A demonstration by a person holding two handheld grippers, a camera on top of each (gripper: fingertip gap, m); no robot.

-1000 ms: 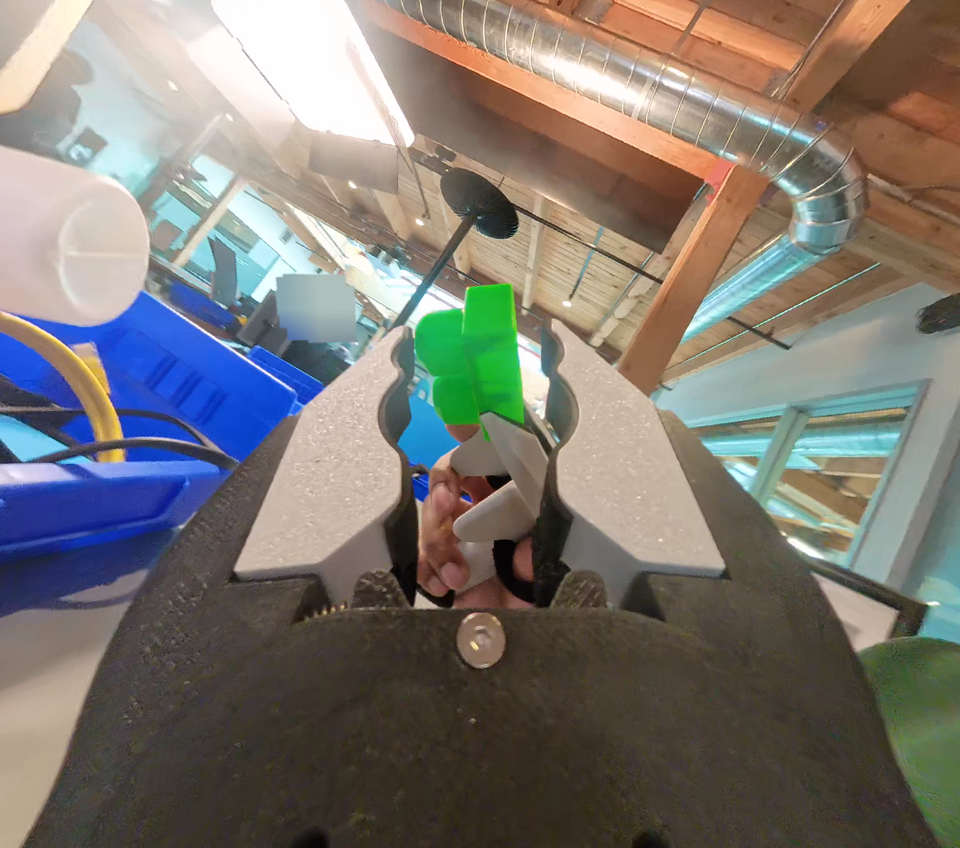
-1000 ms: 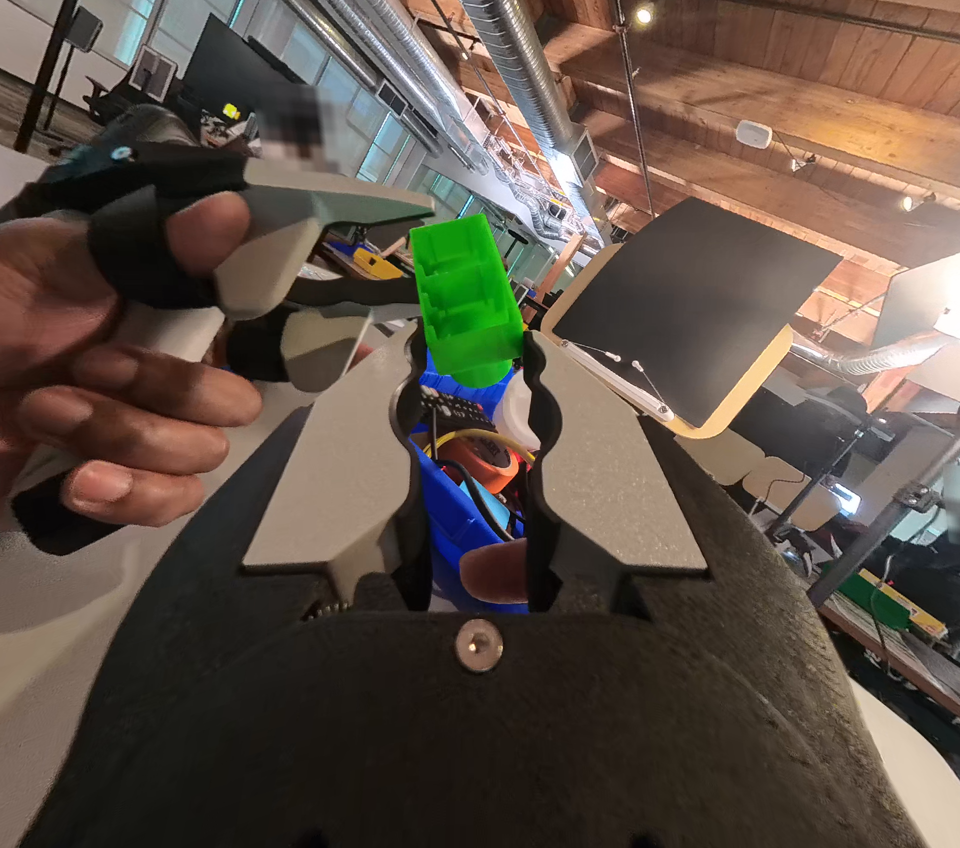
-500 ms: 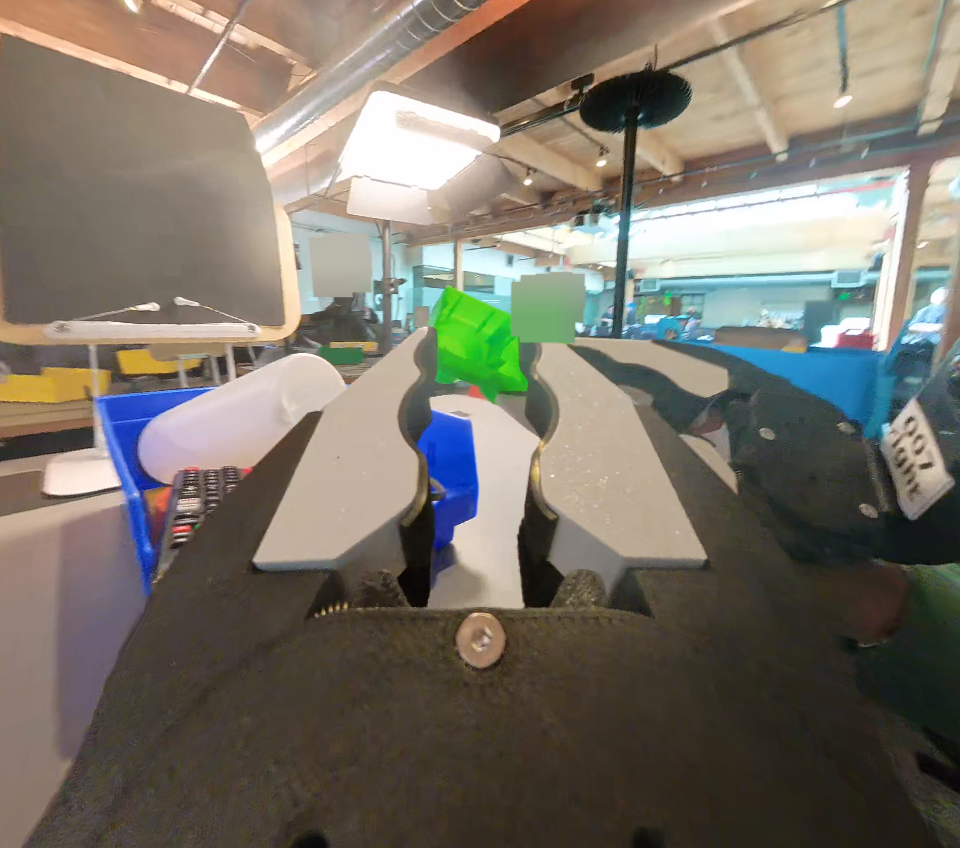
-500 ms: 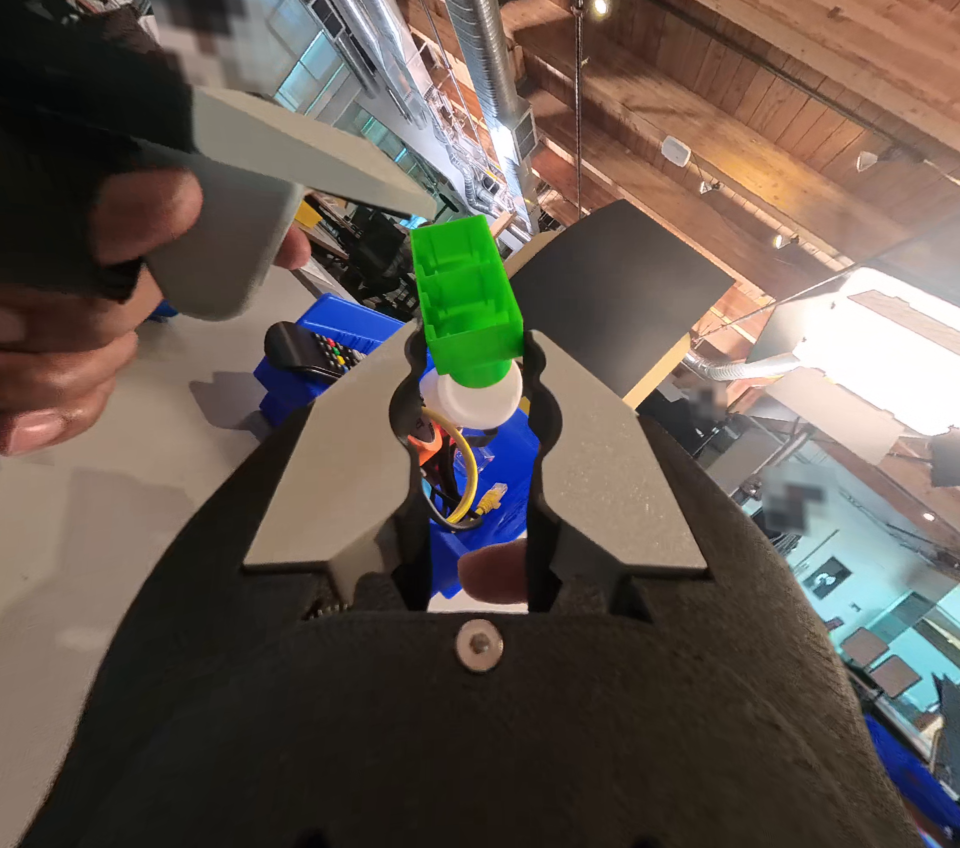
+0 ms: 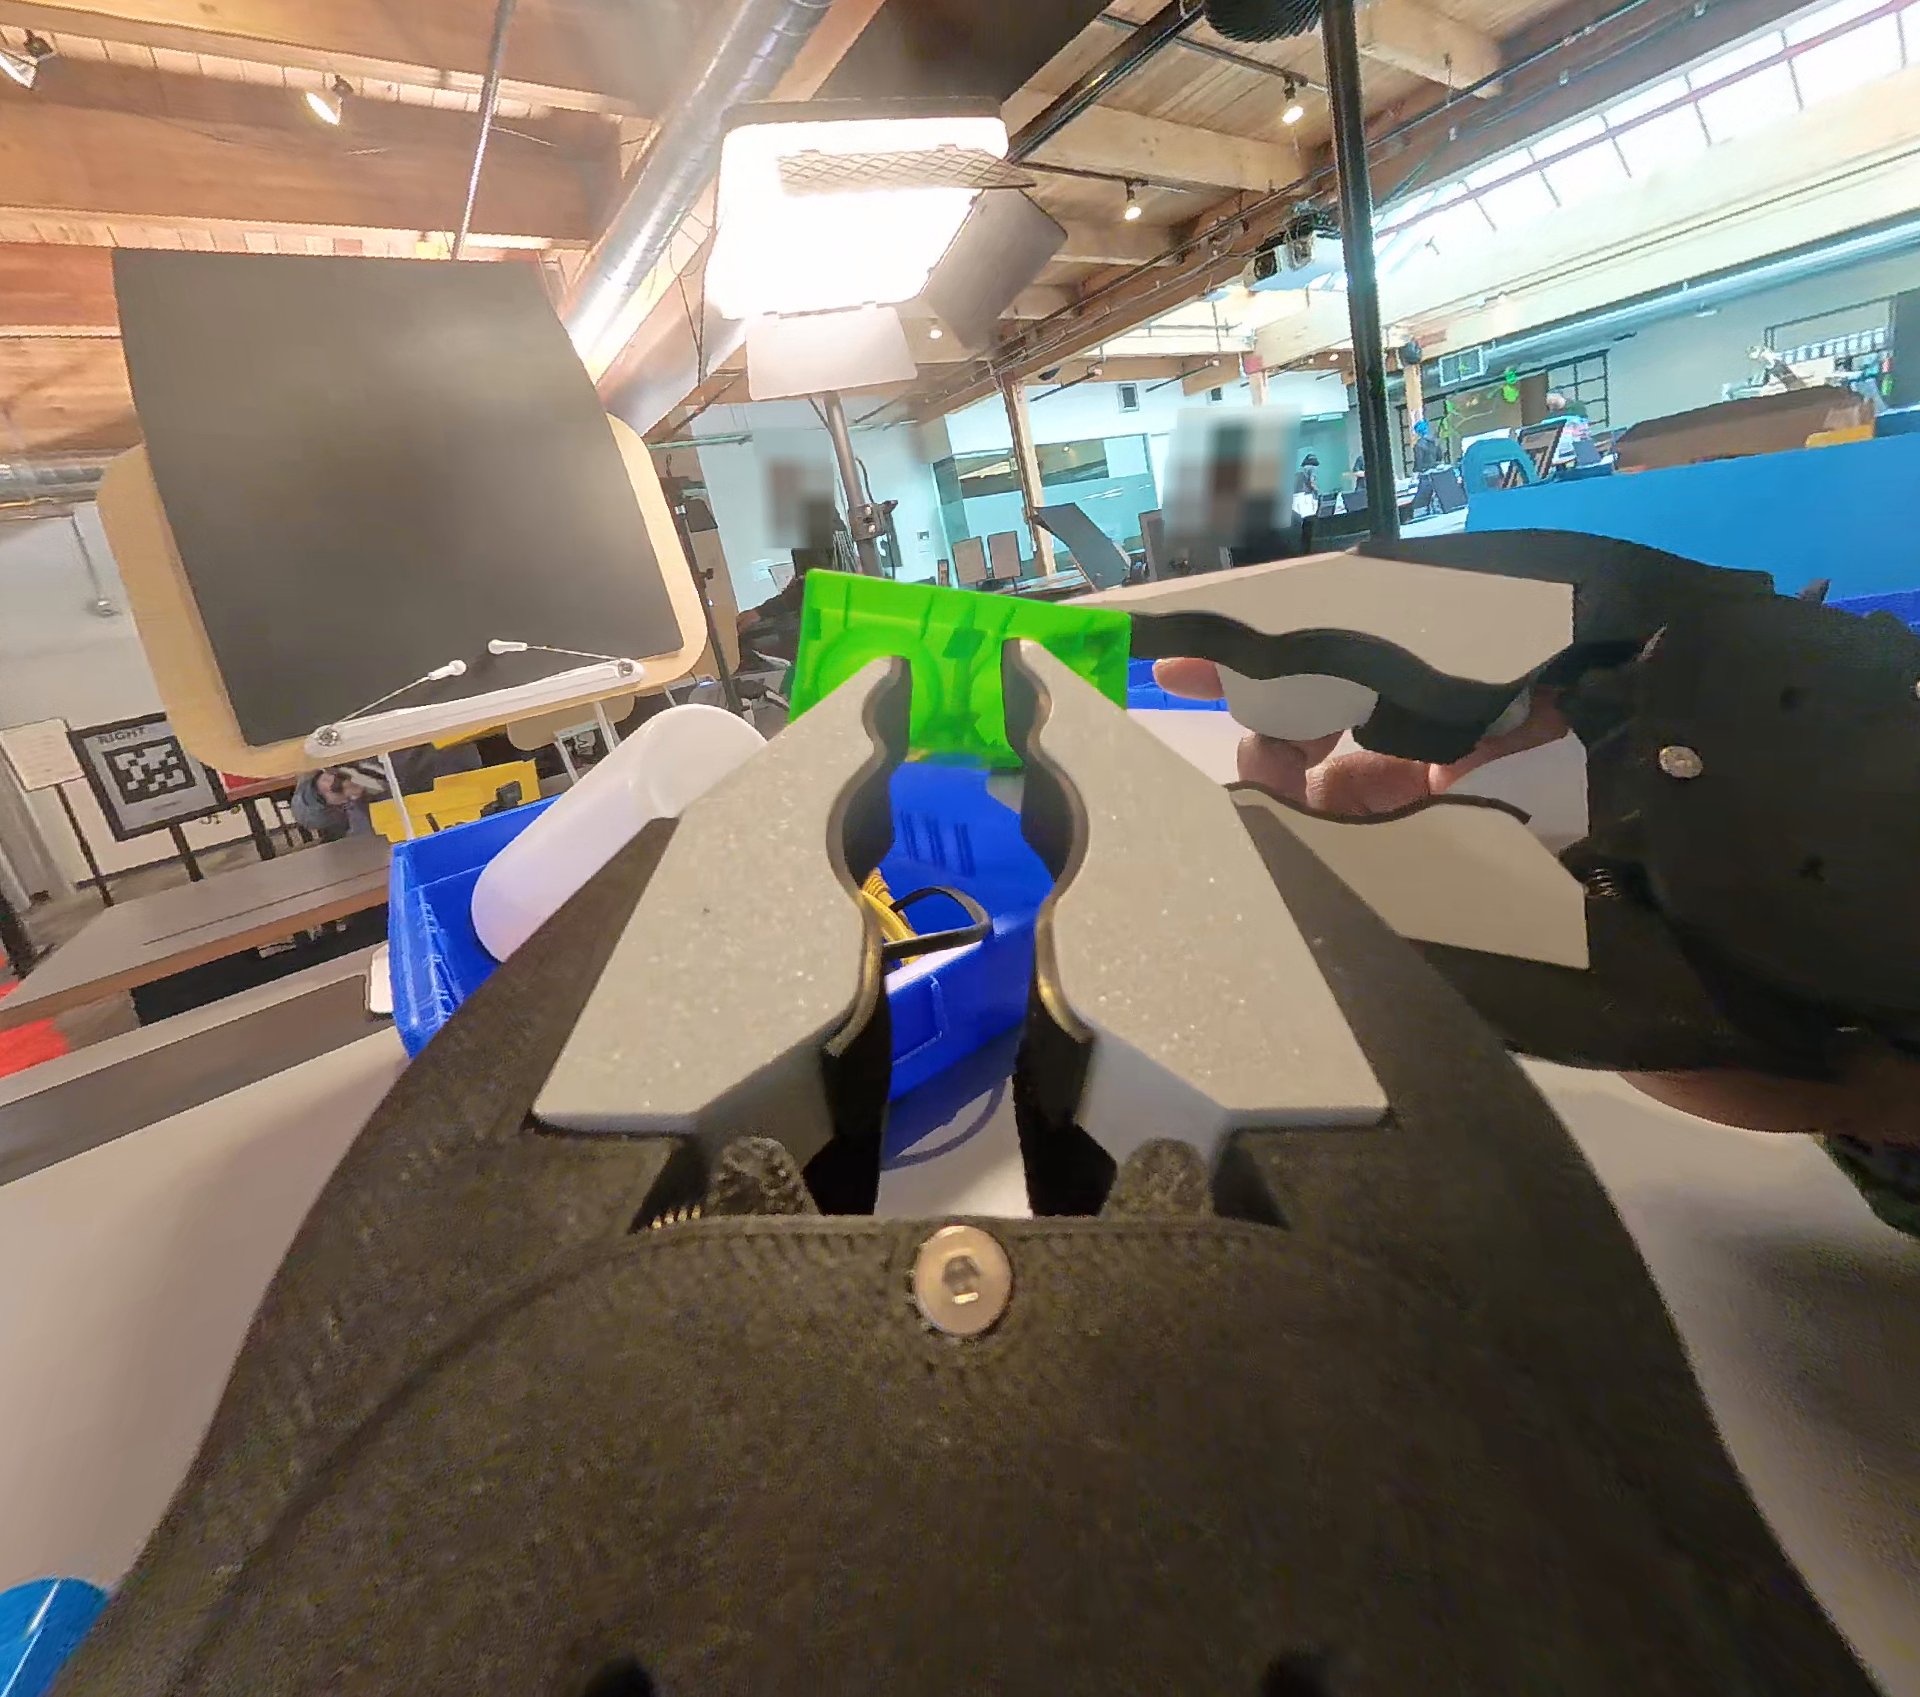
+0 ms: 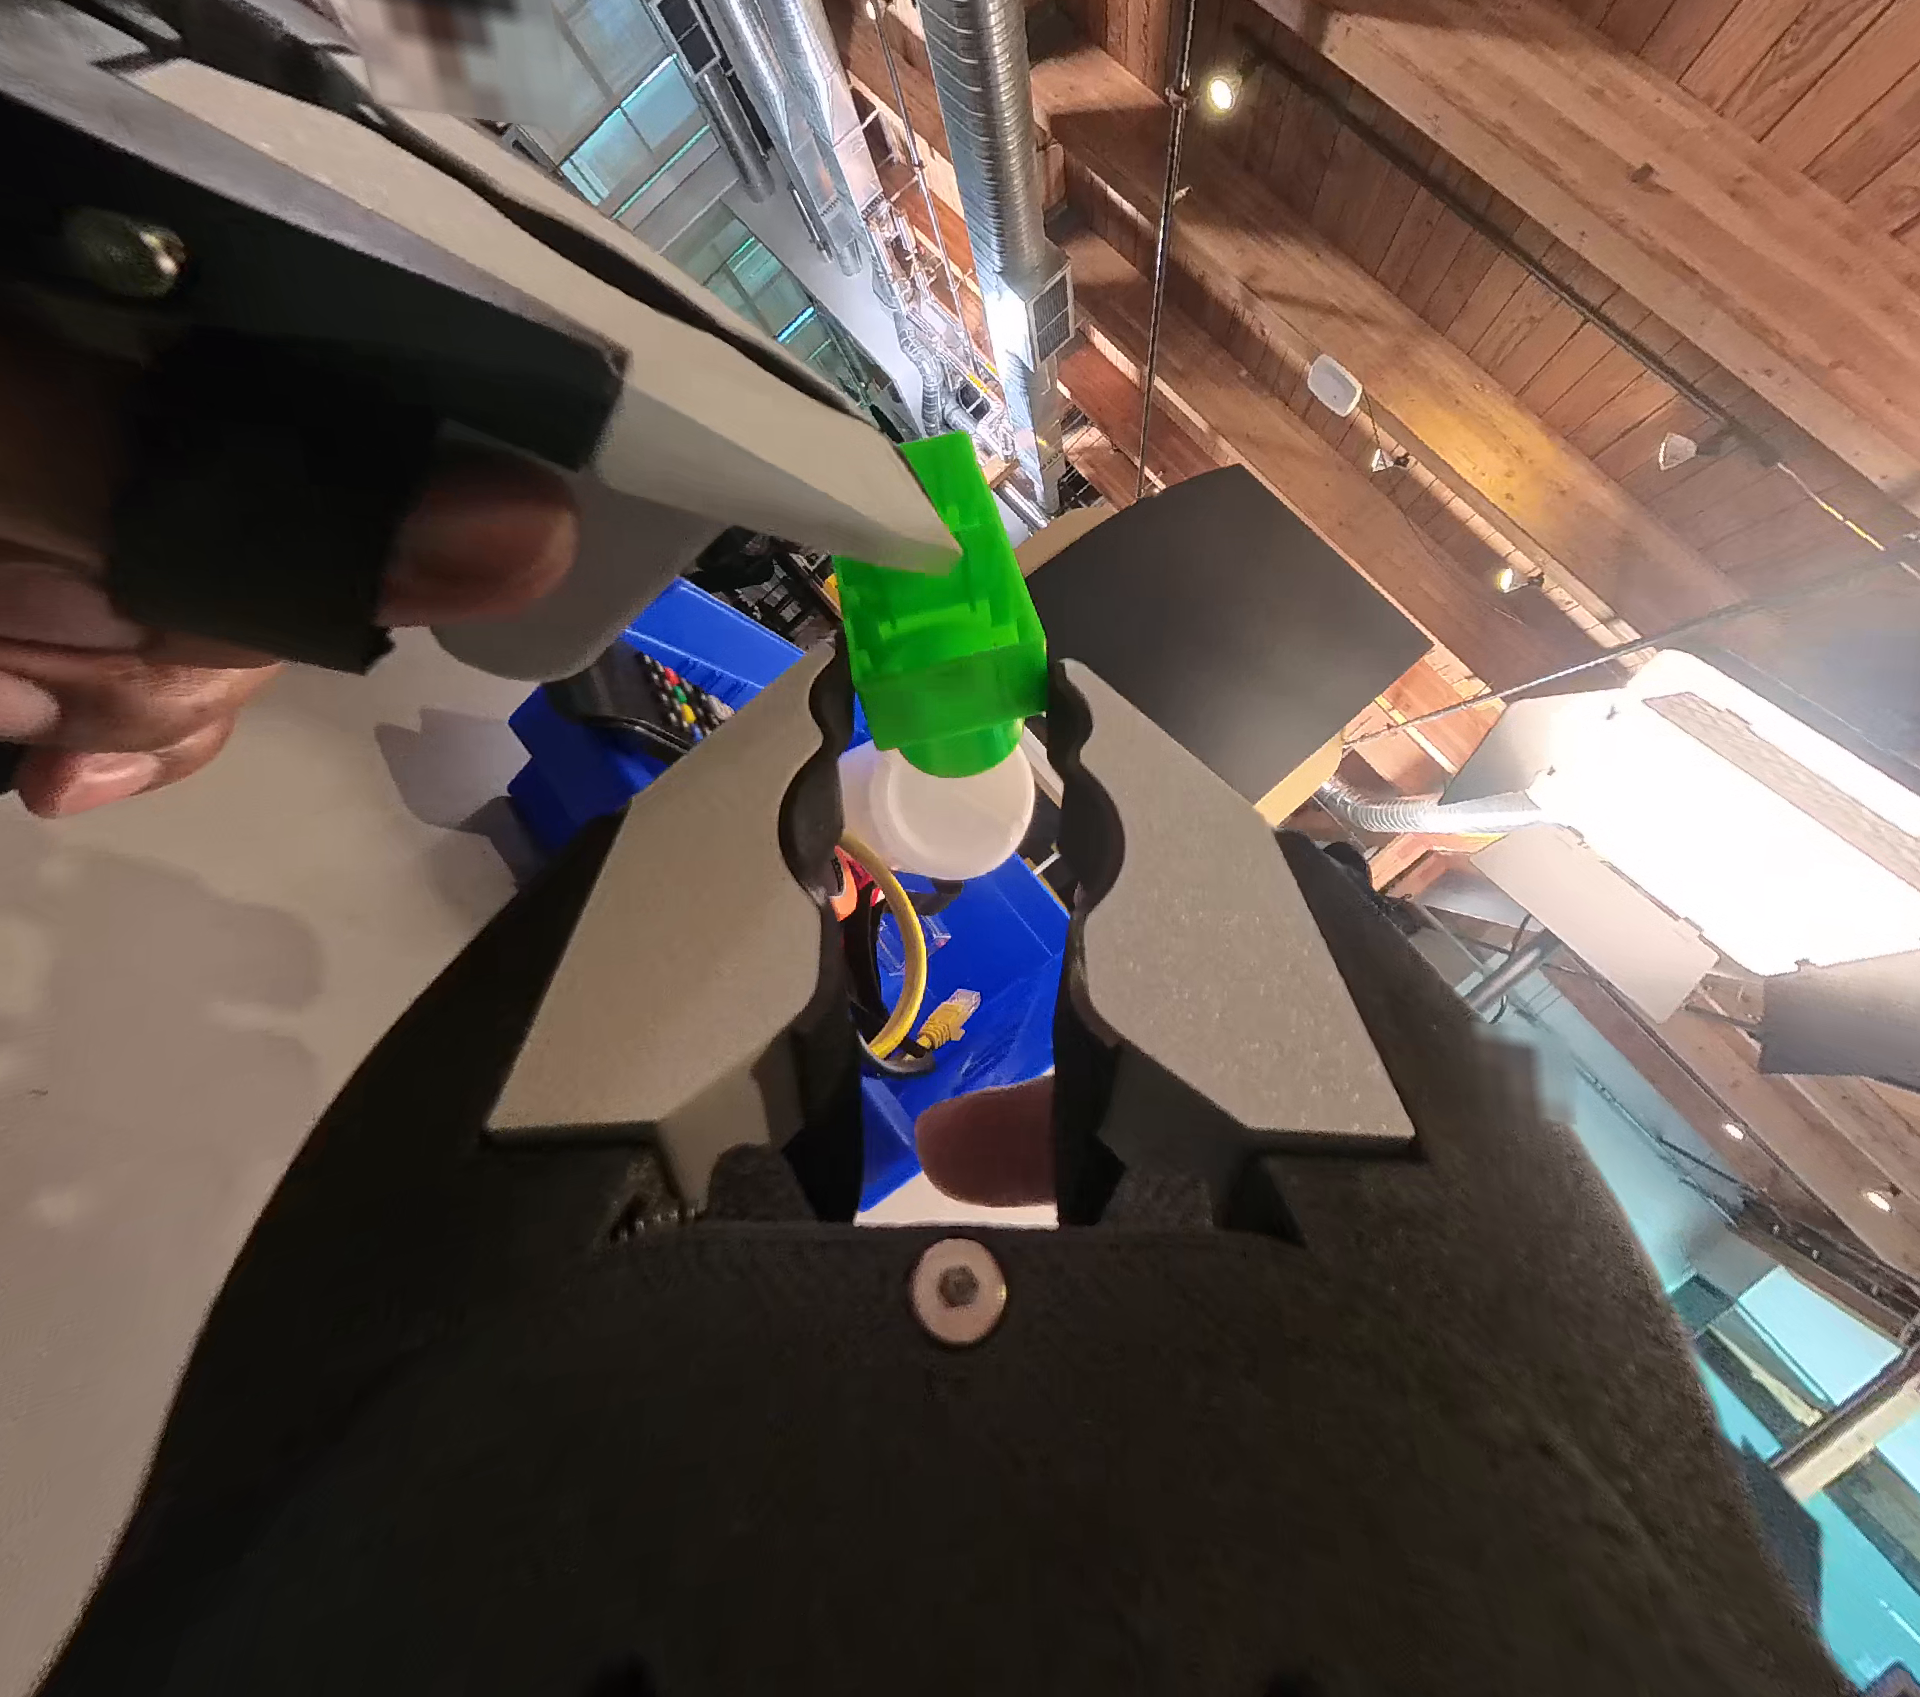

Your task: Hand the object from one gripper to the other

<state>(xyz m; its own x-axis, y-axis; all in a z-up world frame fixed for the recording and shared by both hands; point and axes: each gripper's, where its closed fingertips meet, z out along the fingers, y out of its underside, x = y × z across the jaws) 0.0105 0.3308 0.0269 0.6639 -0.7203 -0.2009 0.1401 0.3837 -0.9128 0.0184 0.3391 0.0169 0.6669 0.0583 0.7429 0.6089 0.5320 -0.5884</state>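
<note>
The right tongs (image 6: 940,676) grasp the green block (image 6: 945,639). Both fingertips bear on opposite sides of the lower part of the block, and its rounded end projects back between the fingers. The block is held in the air, clear of the worktop (image 6: 260,920).

The left tongs (image 5: 956,673) meet the block from the other side. In the left wrist view their tips stand close together directly in front of the block, with green plastic showing in the narrow gap. In the right wrist view one left finger lies across the upper part of the block. The views do not show whether the left tongs press on the block or only enclose it.

The person's left hand (image 6: 104,712) wraps the left handle. The right hand (image 5: 1340,774) shows behind the fingers of the right tongs.

A blue bin (image 5: 447,951) stands on the worktop beyond the tongs. It holds:
- a white cylinder (image 5: 613,816), lying tilted on the bin's rim;
- a yellow cable (image 6: 914,951);
- a black keypad device (image 6: 665,691) with coloured buttons.

A black board (image 5: 395,494) on a stand rises behind the bin. A lit lamp panel (image 5: 862,213) hangs above.
</note>
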